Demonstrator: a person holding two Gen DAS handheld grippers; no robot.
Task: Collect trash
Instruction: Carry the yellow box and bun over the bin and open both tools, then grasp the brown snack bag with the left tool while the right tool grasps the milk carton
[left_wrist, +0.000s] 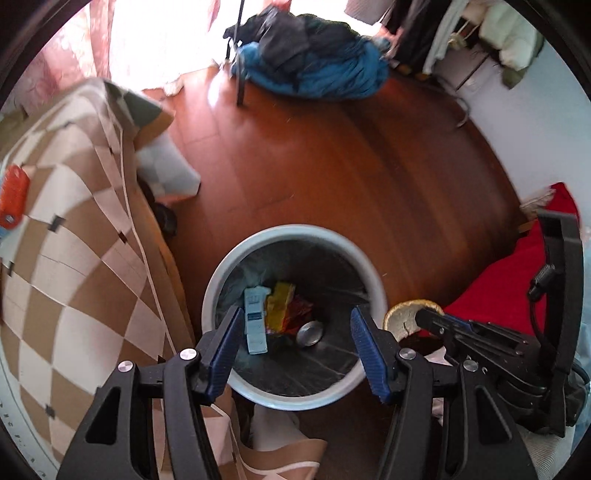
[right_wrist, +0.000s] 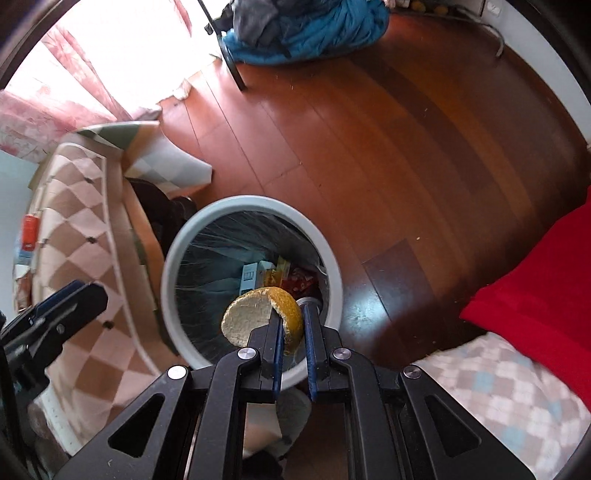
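Blown-out daylight floods through the curtains, glaring off the floor; fisheye edges bend and blur.

One round trash bin holds four items: one pale blue box, one yellow wrapper, one red wrapper, one metal can. Two grippers; one citrus peel.
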